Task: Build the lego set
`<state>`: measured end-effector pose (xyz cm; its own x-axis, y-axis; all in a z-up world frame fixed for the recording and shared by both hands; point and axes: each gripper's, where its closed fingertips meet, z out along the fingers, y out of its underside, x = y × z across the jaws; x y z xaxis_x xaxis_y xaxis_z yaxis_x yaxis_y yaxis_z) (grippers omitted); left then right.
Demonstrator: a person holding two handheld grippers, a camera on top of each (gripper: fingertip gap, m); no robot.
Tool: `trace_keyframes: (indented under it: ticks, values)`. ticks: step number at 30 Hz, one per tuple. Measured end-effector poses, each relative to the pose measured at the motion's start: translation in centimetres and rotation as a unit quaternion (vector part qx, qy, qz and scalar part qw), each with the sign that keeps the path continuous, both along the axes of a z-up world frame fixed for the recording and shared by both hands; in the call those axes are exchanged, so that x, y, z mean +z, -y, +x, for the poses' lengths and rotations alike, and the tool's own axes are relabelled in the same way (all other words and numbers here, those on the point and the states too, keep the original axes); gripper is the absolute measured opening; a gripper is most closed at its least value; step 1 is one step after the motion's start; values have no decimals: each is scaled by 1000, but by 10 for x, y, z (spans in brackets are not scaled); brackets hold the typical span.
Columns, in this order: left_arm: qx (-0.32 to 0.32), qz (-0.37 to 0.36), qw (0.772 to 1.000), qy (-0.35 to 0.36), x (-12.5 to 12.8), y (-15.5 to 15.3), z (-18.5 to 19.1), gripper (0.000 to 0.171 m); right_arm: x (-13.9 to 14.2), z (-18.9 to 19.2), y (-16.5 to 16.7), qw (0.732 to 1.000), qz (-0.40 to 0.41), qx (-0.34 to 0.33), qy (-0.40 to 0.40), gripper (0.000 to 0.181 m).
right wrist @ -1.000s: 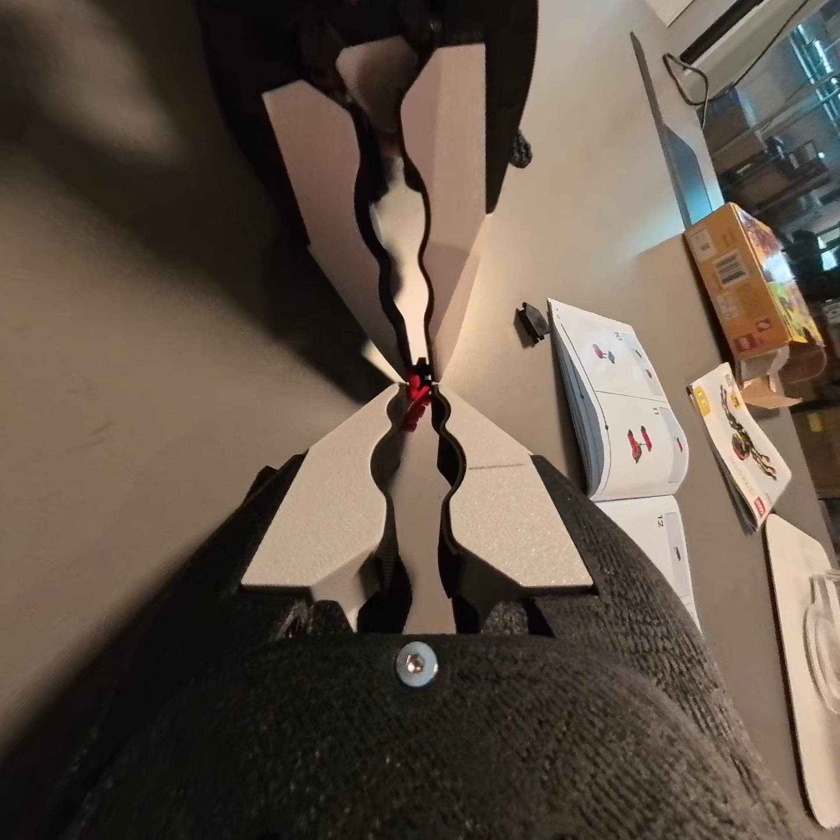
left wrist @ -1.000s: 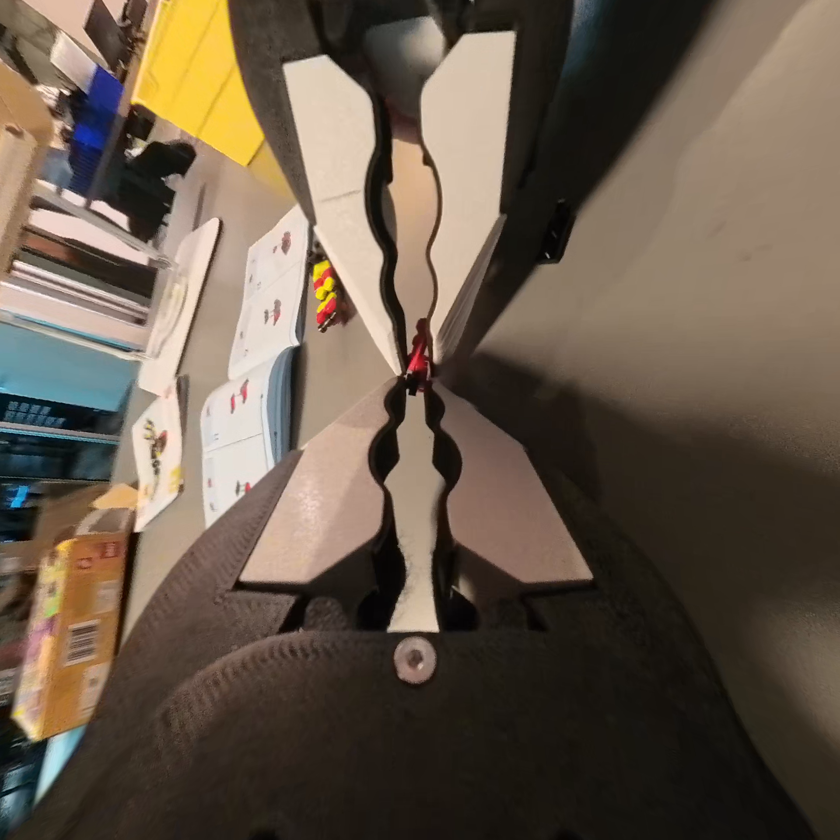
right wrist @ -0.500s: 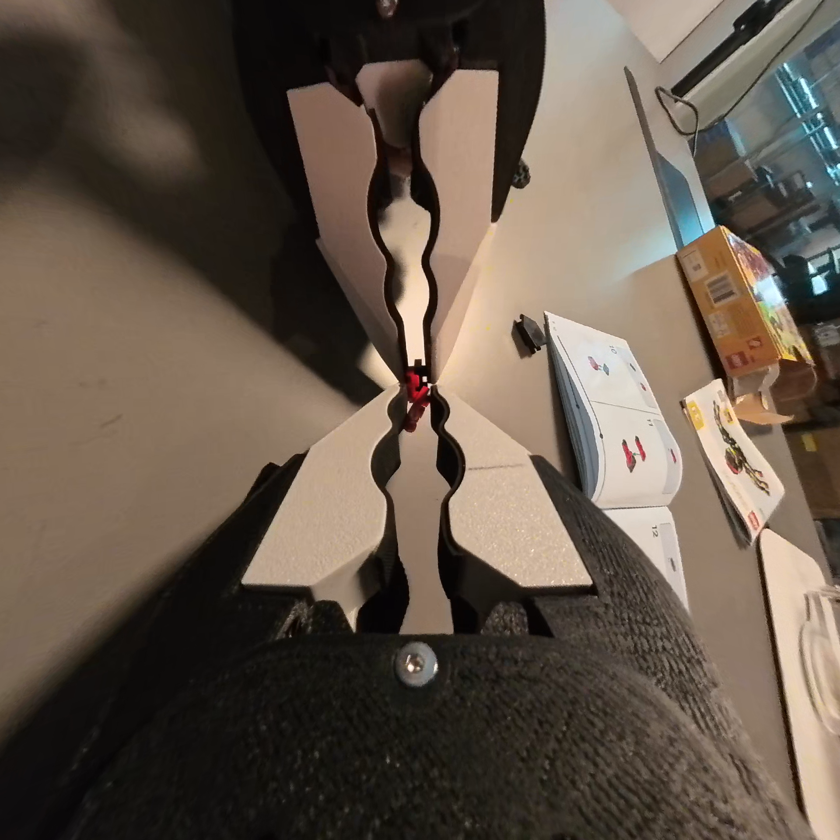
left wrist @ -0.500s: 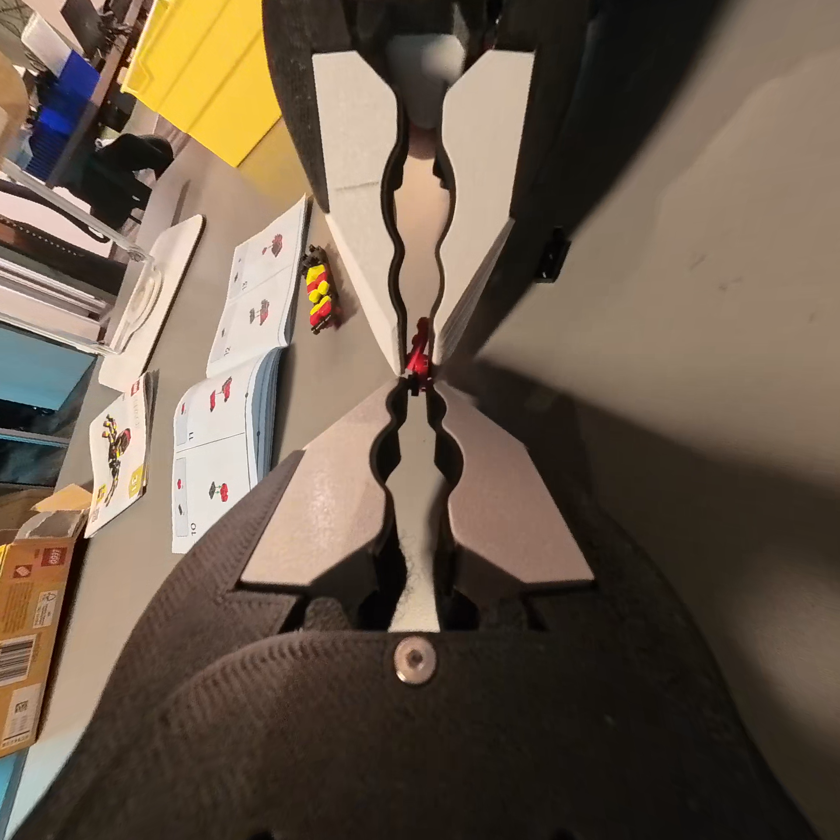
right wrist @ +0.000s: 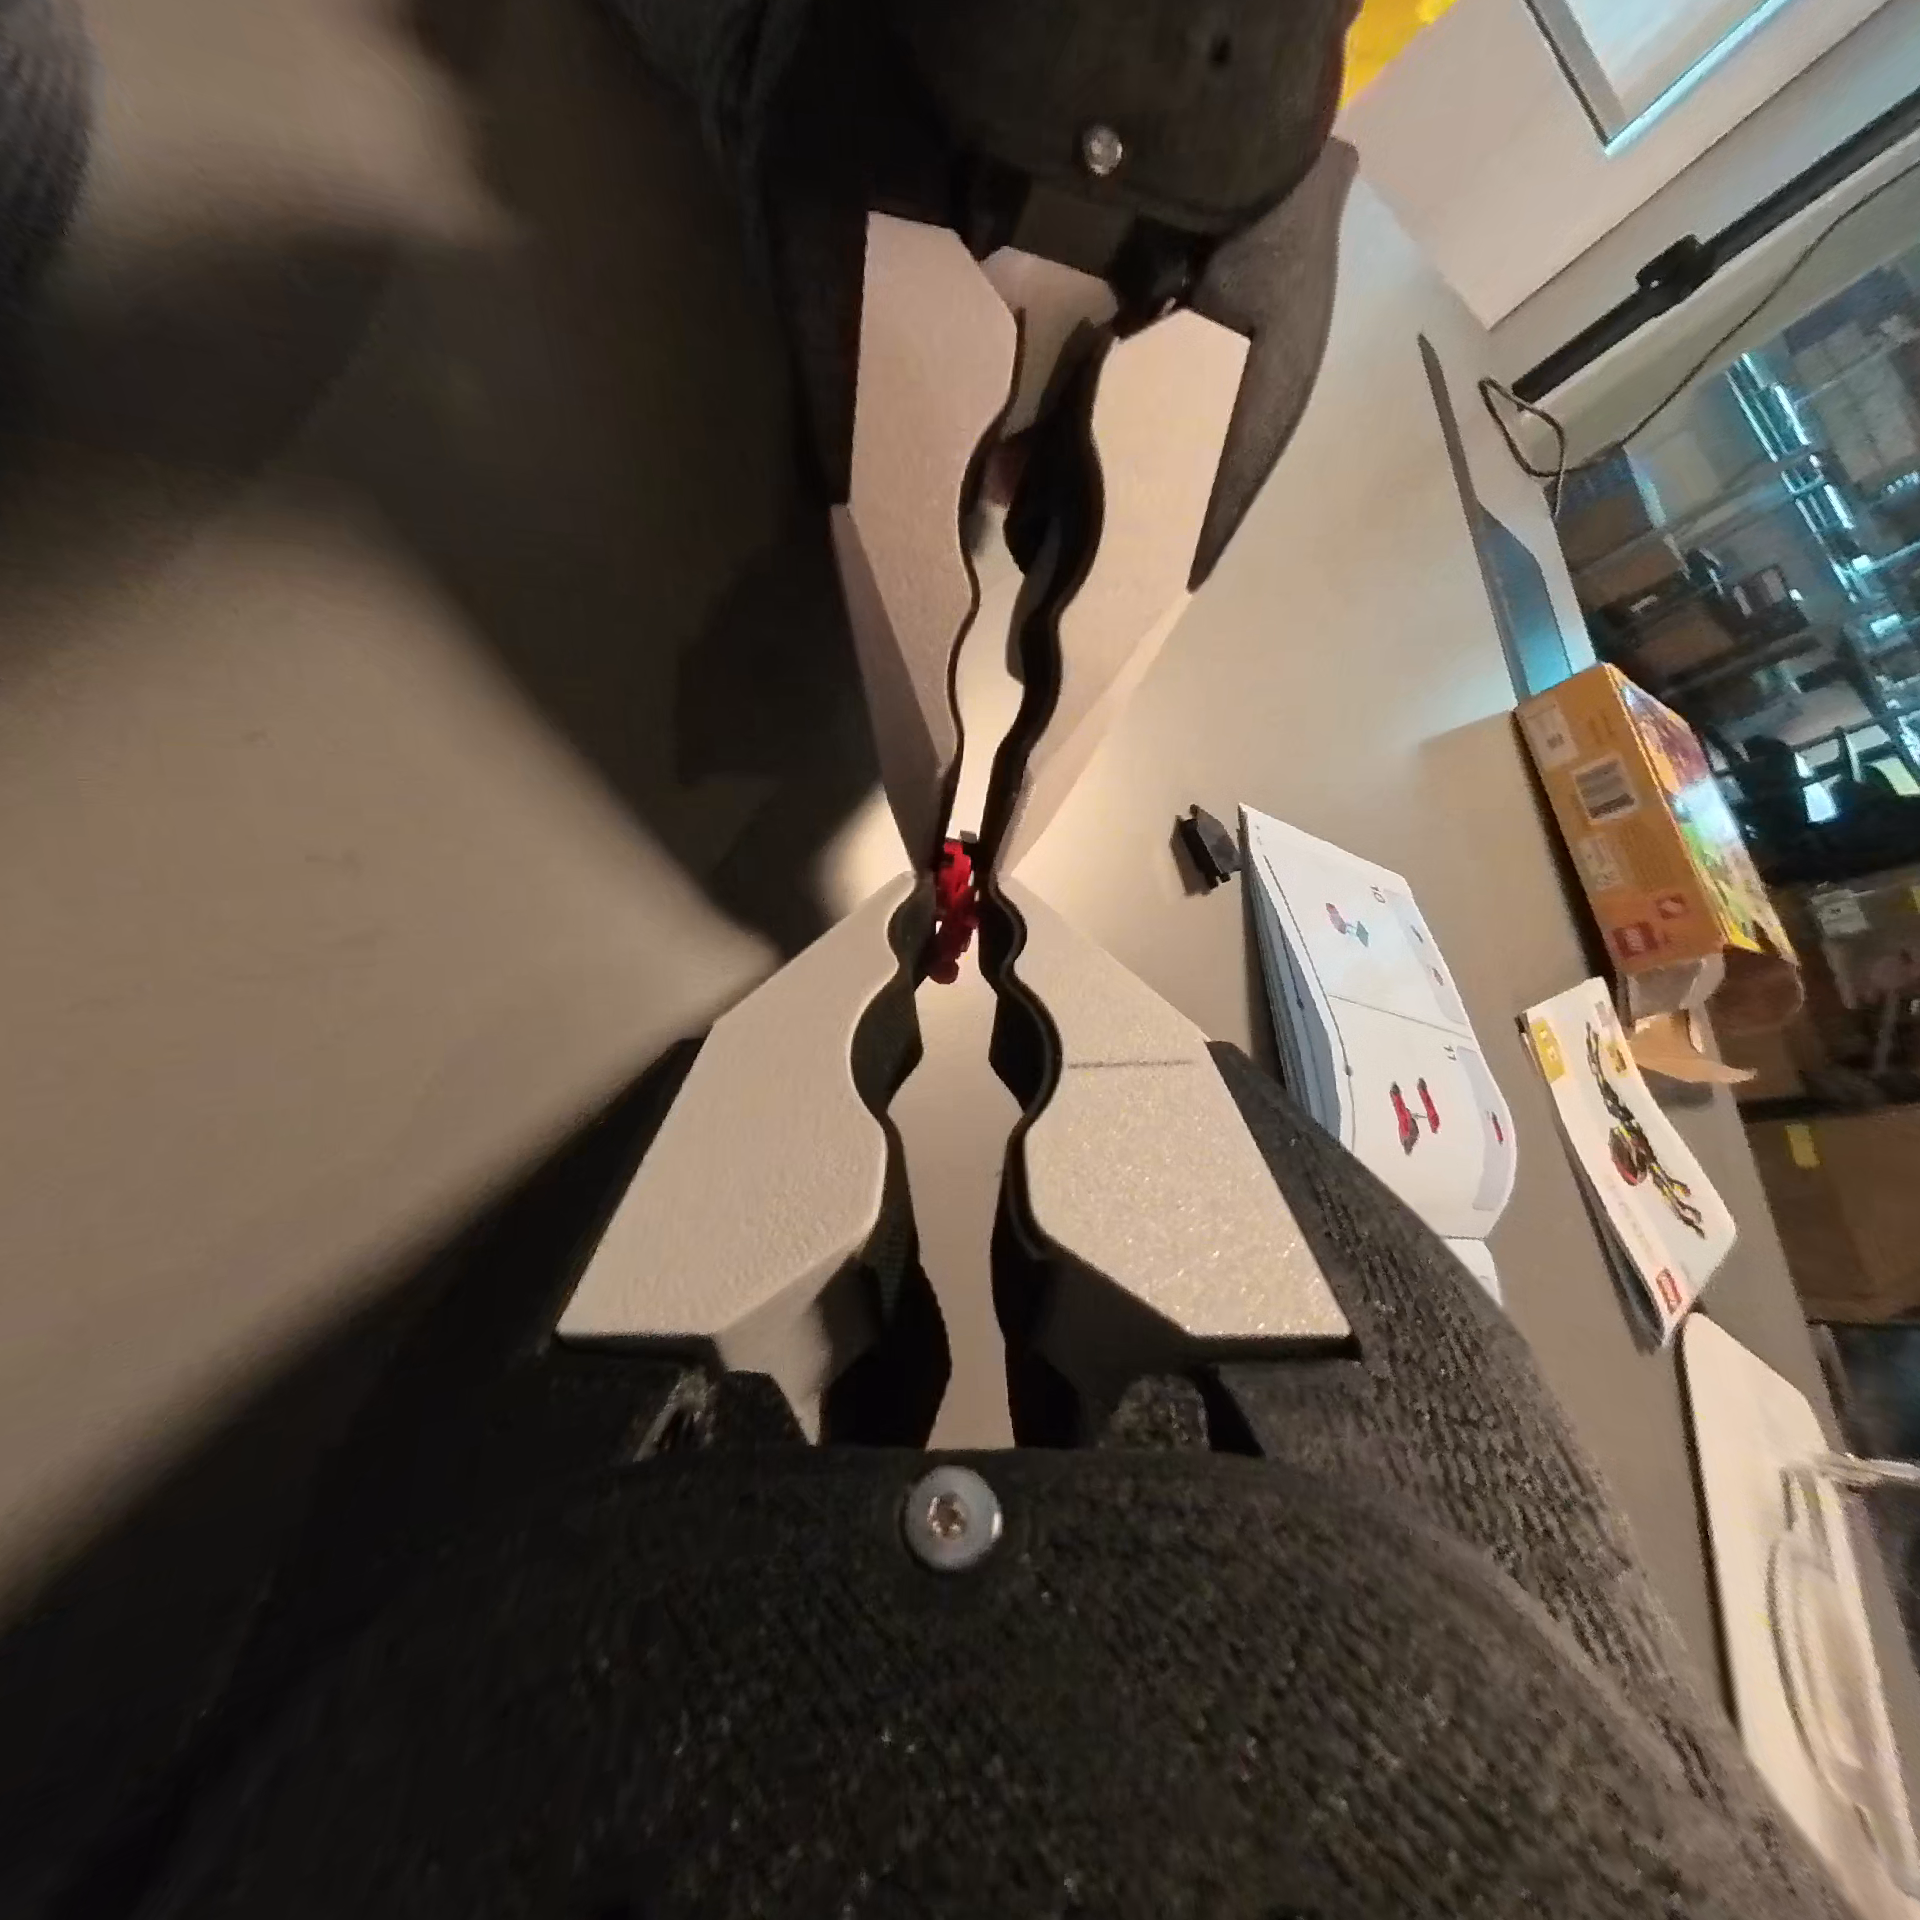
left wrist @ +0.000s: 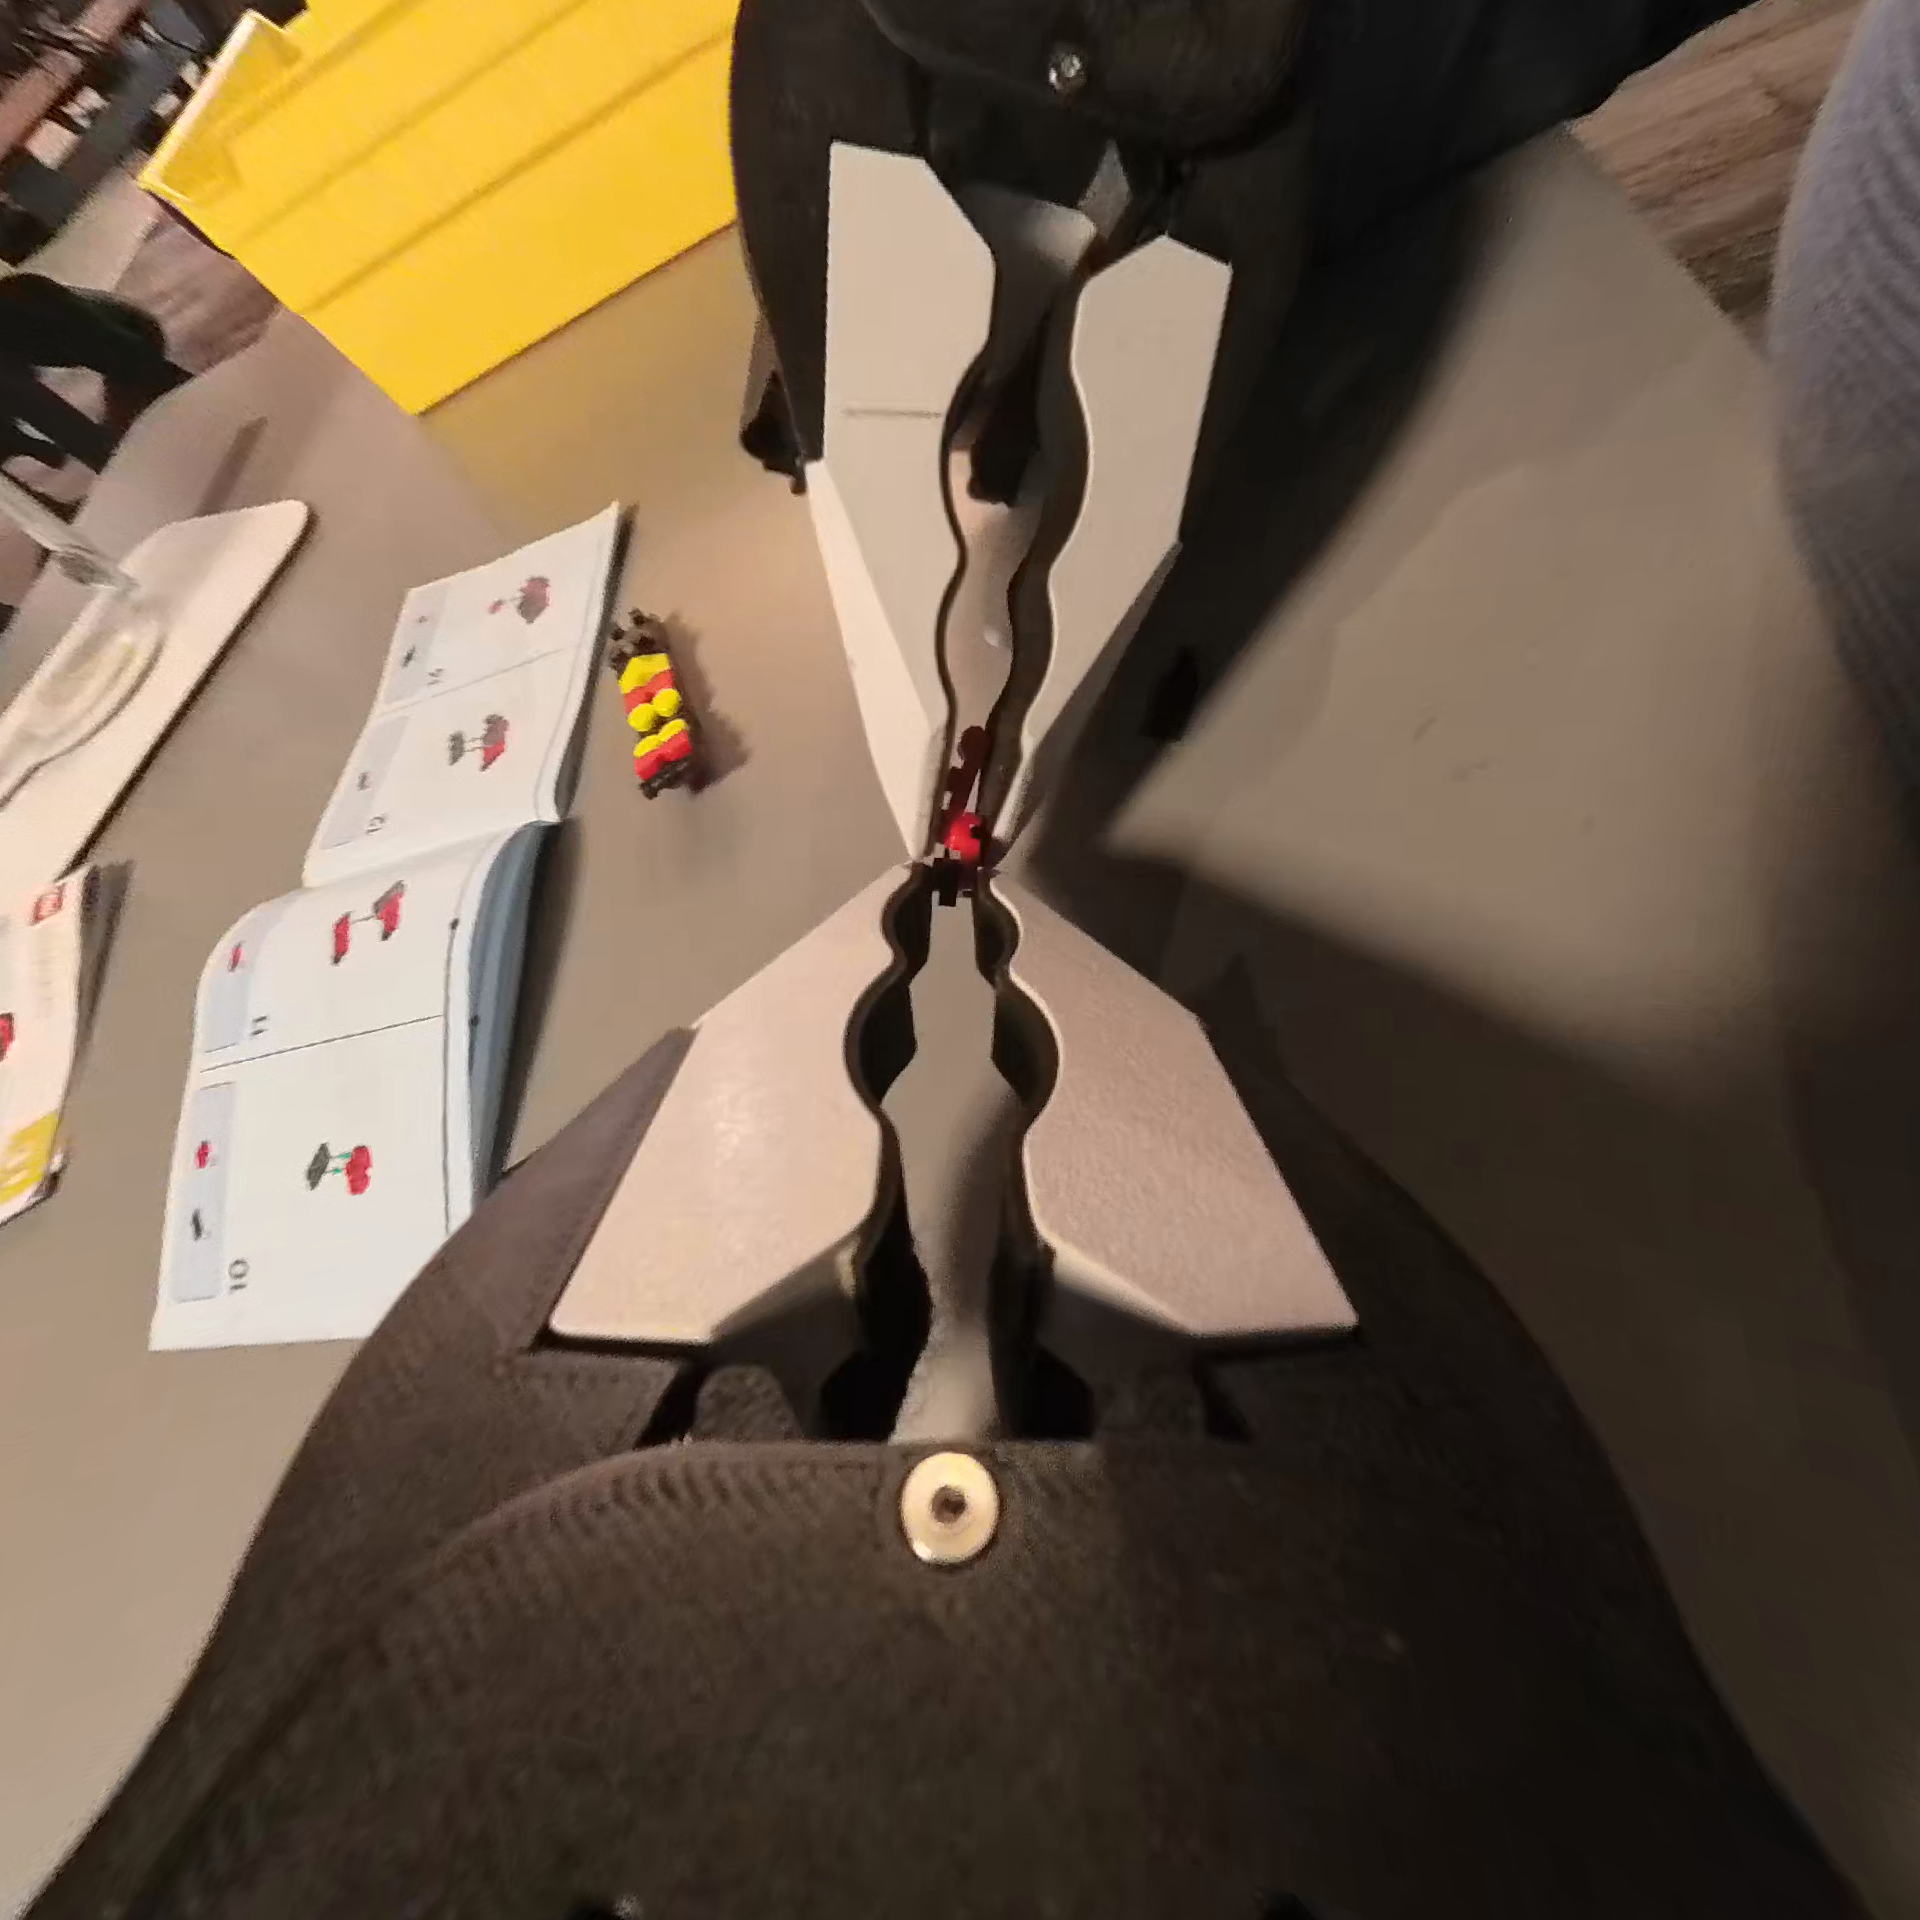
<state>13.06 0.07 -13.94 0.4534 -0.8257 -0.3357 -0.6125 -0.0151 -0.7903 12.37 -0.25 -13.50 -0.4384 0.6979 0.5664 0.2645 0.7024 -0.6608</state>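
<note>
My two grippers meet tip to tip above the grey table (left wrist: 665,488), and both are shut. A tiny red and black lego assembly (left wrist: 961,826) is pinched where they meet. In the left wrist view my left gripper (left wrist: 948,888) comes from below and grips its black end. My right gripper (left wrist: 971,800) comes from above and holds the red part. In the right wrist view my right gripper (right wrist: 951,904) is shut on the red piece (right wrist: 951,914). The left gripper (right wrist: 966,831) faces it from above. Most of the assembly is hidden by the fingers.
A yellow, red and black lego sub-assembly (left wrist: 657,717) lies beside the open instruction booklet (left wrist: 416,883). A small black piece (right wrist: 1205,847) lies near the booklet (right wrist: 1371,1018). A yellow bin (left wrist: 468,156), white board (left wrist: 156,613), lego box (right wrist: 1642,821) and a second leaflet (right wrist: 1621,1153) surround them. My left and right fingertips are right by each other.
Both grippers have swung and tilted together, staying shut and tip to tip on the red and black piece. The table and booklet now look flatter in both views.
</note>
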Motion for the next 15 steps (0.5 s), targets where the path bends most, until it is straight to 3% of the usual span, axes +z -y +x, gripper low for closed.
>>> trace_keyframes:
  ticks: [3, 7, 15]
  values:
    - [-2, 0, 1000, -1, 0, 1, 1, 7, 0, 0, 1, 1000, 1, 3, 0, 6]
    - [8, 12, 1000, -8, -1, -2, -1, 8, 0, -1, -1, 998, -62, -8, 9, 7]
    - [4, 15, 1000, -8, 0, -1, 0, 8, 1, 0, 0, 997, -79, -13, 12, 7]
